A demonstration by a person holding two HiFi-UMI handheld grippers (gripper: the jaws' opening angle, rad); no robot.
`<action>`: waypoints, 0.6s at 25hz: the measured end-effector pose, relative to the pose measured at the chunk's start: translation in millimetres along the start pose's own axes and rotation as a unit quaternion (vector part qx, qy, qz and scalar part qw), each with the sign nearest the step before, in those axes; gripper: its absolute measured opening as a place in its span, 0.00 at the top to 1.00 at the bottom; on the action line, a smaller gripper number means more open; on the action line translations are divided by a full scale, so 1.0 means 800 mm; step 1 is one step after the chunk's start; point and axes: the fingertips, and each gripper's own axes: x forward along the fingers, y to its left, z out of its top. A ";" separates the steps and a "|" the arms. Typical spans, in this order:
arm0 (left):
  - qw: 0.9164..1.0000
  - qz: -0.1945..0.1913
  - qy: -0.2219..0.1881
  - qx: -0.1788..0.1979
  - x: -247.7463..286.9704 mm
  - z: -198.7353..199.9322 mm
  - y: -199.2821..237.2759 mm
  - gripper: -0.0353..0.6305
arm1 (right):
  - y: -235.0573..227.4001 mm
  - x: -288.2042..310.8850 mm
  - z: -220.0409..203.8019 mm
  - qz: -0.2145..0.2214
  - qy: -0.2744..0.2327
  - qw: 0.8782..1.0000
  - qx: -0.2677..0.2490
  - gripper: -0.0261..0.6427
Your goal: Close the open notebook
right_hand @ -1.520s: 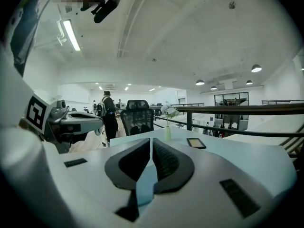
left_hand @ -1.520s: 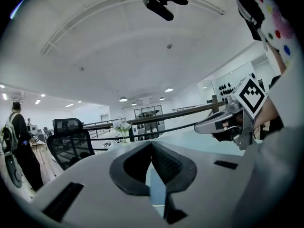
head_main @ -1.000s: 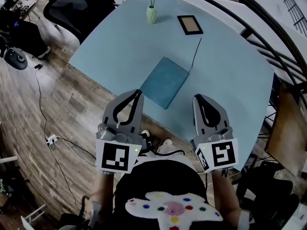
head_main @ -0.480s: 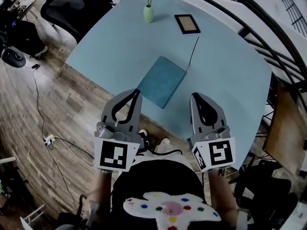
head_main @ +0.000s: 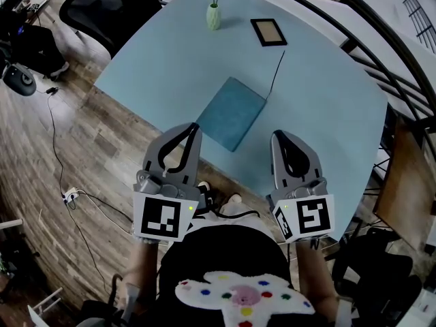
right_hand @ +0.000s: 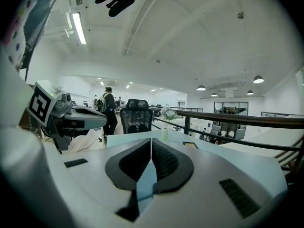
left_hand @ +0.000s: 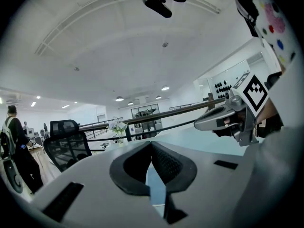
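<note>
The notebook (head_main: 234, 112) lay closed by the bench's (head_main: 170, 60) near edge, the jaws of the left gripper (head_main: 193, 128) pressed together empty and those of the right gripper (head_main: 278, 135) closing on nothing.

No word, number or brand name could be read in any view. The only printed signs were black-and-white square markers, one on the left cube (head_main: 165, 217) that belonged to the left hand-held gripper (head_main: 194, 129) and one on the right cube (head_main: 310, 218) that belonged to the right hand-held gripper (head_main: 278, 136); each was a pattern of black blocks inside a white border, not letters. In the left gripper view a white board (left_hand: 227, 85) on the far wall carried rows of small dark shapes, but they were too small to be read.
</note>
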 end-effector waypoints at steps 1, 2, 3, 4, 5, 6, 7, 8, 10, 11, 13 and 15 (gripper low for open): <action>1.000 0.001 0.000 -0.001 -0.001 0.000 0.001 0.92 | 0.001 0.000 0.000 0.000 0.000 1.000 0.000 0.91; 1.000 0.002 0.000 -0.003 -0.001 0.000 0.002 0.92 | 0.001 0.000 0.001 0.001 0.000 1.000 -0.001 0.91; 1.000 0.003 0.000 -0.004 -0.001 0.001 0.002 0.92 | 0.001 0.000 0.001 0.001 0.000 1.000 -0.001 0.91; 1.000 0.004 -0.001 -0.005 -0.001 0.001 0.002 0.92 | 0.001 0.000 0.001 0.001 0.000 1.000 -0.001 0.91; 1.000 0.004 -0.002 -0.006 -0.002 0.001 0.003 0.92 | 0.001 -0.001 0.001 0.002 0.000 1.000 -0.002 0.91; 1.000 0.005 -0.003 -0.008 -0.002 0.001 0.003 0.92 | 0.001 -0.001 0.001 0.002 0.001 1.000 -0.002 0.91; 1.000 0.007 -0.003 -0.009 -0.003 0.001 0.004 0.92 | 0.001 -0.001 0.000 0.002 0.001 1.000 -0.002 0.91; 1.000 0.007 -0.003 -0.011 -0.004 0.001 0.004 0.92 | 0.001 -0.001 0.000 0.001 0.002 1.000 -0.002 0.91; 1.000 0.008 -0.002 -0.014 -0.004 -0.001 0.005 0.92 | 0.001 0.000 -0.001 0.001 0.005 1.000 -0.004 0.91; 1.000 0.009 -0.002 -0.015 -0.004 -0.001 0.006 0.92 | 0.001 0.000 -0.002 0.001 0.006 1.000 -0.005 0.91; 1.000 0.010 -0.002 -0.017 -0.003 -0.002 0.007 0.92 | 0.000 0.001 -0.004 0.002 0.008 1.000 -0.006 0.91; 1.000 0.012 -0.001 -0.020 -0.003 -0.002 0.008 0.92 | 0.000 0.001 -0.006 0.003 0.010 1.000 -0.006 0.91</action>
